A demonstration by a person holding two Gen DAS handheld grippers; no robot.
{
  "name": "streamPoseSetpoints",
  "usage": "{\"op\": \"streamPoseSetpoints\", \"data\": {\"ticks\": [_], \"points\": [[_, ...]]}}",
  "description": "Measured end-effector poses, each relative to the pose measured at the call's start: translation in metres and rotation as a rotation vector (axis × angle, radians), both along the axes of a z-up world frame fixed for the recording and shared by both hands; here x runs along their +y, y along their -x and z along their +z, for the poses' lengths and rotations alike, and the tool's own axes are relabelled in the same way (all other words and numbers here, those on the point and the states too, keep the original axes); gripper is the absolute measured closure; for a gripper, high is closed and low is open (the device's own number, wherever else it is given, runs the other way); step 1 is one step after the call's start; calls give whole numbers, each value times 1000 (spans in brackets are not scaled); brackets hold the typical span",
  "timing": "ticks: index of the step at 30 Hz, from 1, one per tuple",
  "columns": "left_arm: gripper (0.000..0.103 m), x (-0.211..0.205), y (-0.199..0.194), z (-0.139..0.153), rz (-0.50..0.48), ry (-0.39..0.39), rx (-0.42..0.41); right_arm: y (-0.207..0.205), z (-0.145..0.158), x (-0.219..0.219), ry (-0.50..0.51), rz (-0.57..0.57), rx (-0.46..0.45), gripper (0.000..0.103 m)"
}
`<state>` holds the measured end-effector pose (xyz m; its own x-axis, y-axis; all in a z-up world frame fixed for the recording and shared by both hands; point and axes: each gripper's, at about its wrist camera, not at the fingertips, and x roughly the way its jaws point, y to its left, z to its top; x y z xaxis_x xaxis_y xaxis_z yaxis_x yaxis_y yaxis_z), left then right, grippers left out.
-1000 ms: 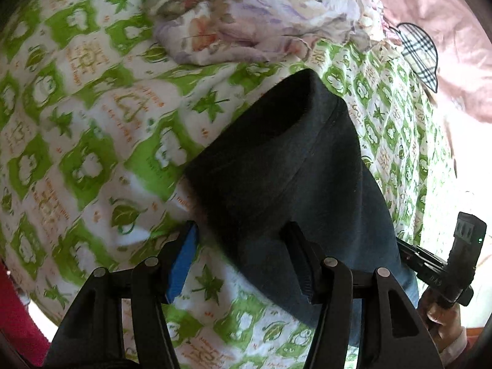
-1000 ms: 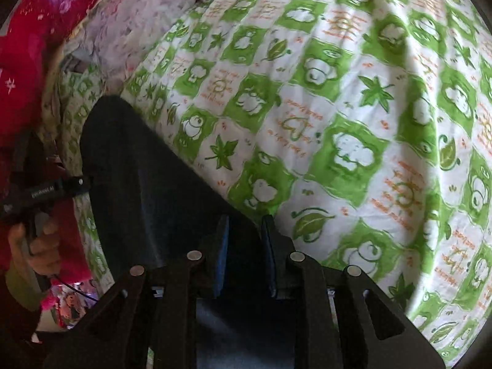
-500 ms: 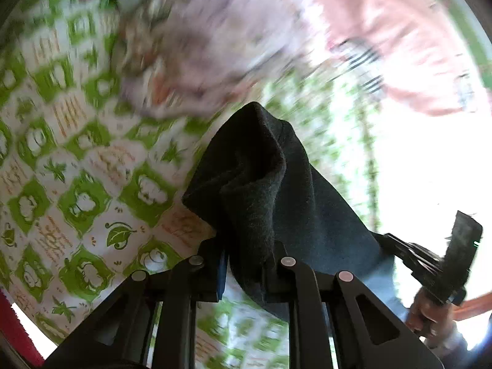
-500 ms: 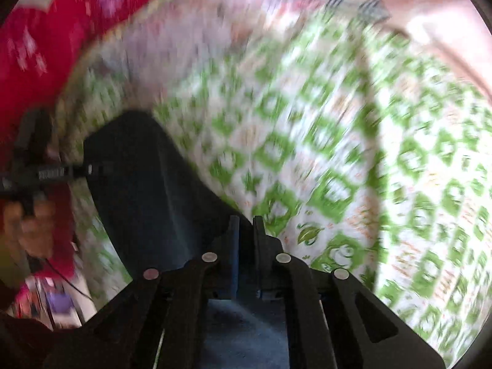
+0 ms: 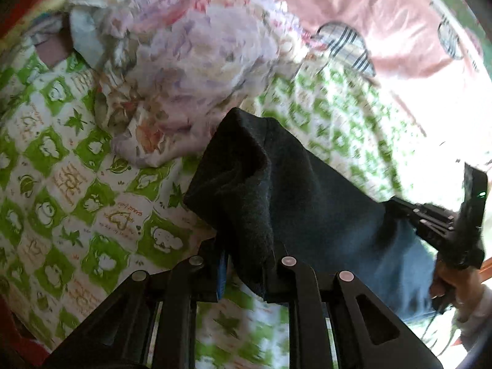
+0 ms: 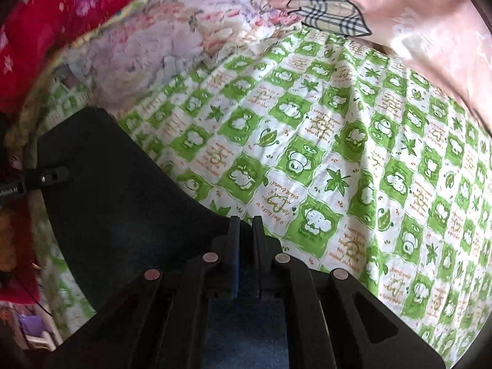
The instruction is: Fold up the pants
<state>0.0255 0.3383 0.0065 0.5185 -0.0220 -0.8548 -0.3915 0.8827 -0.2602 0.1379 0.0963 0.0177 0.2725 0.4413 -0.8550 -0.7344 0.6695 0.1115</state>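
Note:
The dark navy pants (image 5: 307,203) hang lifted off the green-and-white patterned bedsheet (image 5: 61,184), stretched between both grippers. In the left wrist view my left gripper (image 5: 246,264) is shut on a bunched fold at one end of the pants. The other end runs right to the right gripper (image 5: 430,218), held by a hand (image 5: 452,289). In the right wrist view my right gripper (image 6: 244,230) is shut on the pants' (image 6: 123,200) edge. The cloth sweeps left toward the left gripper (image 6: 40,180), which pinches the far corner.
A crumpled floral cloth (image 5: 184,70) lies bunched on the sheet beyond the pants. A pink cover (image 6: 415,30) with plaid leaf patches (image 6: 329,9) lies at the far side. Red fabric (image 6: 46,30) borders the bed at the left. Bare sheet (image 6: 338,153) spreads to the right.
Both grippers have shut on the pants' end, the left one from wide open, and have raised it off the sheet; both views have tilted up toward the far side of the bed.

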Motion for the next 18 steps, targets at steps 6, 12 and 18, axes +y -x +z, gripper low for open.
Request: {"op": "streamPoseSetpoints", "data": {"ticks": [6, 12, 18], "points": [[75, -3, -14, -28, -9, -55, 105, -6, -12, -6, 25, -65, 22, 84], [58, 7, -5, 9, 39, -65, 64, -3, 26, -77, -108, -224, 48, 64], [58, -16, -21, 50, -28, -106, -20, 25, 30, -154, -120, -363, 101, 61]]}}
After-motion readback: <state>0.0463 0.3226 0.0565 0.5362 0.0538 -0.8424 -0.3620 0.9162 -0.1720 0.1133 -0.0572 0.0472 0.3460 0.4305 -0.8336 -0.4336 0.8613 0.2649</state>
